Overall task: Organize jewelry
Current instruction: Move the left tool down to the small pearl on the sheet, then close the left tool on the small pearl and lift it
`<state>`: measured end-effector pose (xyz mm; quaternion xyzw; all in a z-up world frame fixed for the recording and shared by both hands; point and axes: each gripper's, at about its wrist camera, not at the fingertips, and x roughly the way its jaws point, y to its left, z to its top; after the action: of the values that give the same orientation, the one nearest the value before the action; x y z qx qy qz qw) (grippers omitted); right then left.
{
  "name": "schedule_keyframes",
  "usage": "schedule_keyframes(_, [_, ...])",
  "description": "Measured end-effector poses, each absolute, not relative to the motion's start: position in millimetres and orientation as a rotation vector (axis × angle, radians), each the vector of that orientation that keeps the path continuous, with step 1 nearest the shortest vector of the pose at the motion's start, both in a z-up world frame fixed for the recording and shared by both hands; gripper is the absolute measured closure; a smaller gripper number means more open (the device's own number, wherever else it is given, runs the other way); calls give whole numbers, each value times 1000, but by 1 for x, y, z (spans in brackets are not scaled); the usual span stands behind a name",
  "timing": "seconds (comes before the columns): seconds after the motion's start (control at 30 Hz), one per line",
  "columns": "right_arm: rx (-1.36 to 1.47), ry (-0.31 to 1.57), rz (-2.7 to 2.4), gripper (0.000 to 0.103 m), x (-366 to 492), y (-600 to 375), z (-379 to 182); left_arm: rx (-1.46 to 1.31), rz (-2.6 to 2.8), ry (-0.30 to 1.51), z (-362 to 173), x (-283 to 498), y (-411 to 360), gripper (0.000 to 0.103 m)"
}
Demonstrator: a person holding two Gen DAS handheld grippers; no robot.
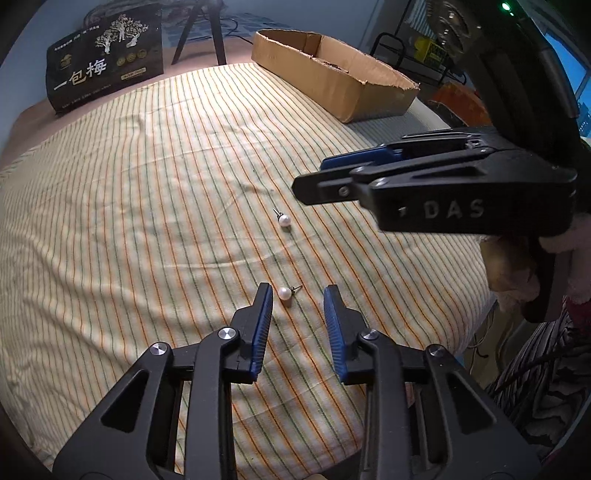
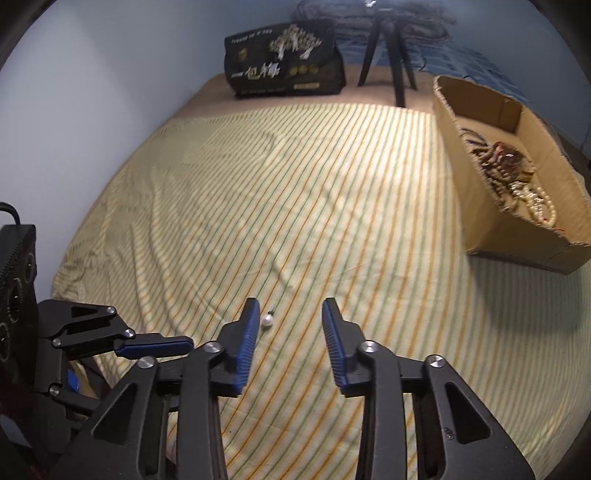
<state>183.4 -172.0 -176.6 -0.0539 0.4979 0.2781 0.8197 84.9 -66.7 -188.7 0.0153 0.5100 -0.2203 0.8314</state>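
Pearl stud (image 1: 284, 294) lies btwn left tool (image 1: 298, 293) fingers, untouched.

The tripod (image 1: 207, 33) at the far end of the bed is cut off by the top edge in the left wrist view, so only its legs show. The small print on the dark bag (image 1: 105, 59) is too fine to read. The contents of the cardboard box (image 1: 332, 77) are mostly hidden behind its near wall in that view. In the right wrist view the beads (image 2: 517, 181) in the box lie in a blurred tangle; separate pieces cannot be told apart.
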Motion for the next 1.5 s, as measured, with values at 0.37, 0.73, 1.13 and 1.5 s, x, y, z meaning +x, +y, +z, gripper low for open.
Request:
schedule_keyframes(0.37, [-141,1096,609,82,188,-155,-194,28,-450,1098,-197,96,-64,79])
schedule_keyframes(0.73, [-238,1106,609,86,186,-140,-207,25,-447,1116,-207,104,-64,90])
schedule_keyframes(1.13, [-270,1088,597,96,185,-138,-210,37,-443,1110,-210,105,-68,97])
schedule_keyframes(1.5, [-245,1024,581,96,178,-148,-183,-7,-426,1065,-192,99,-52,97])
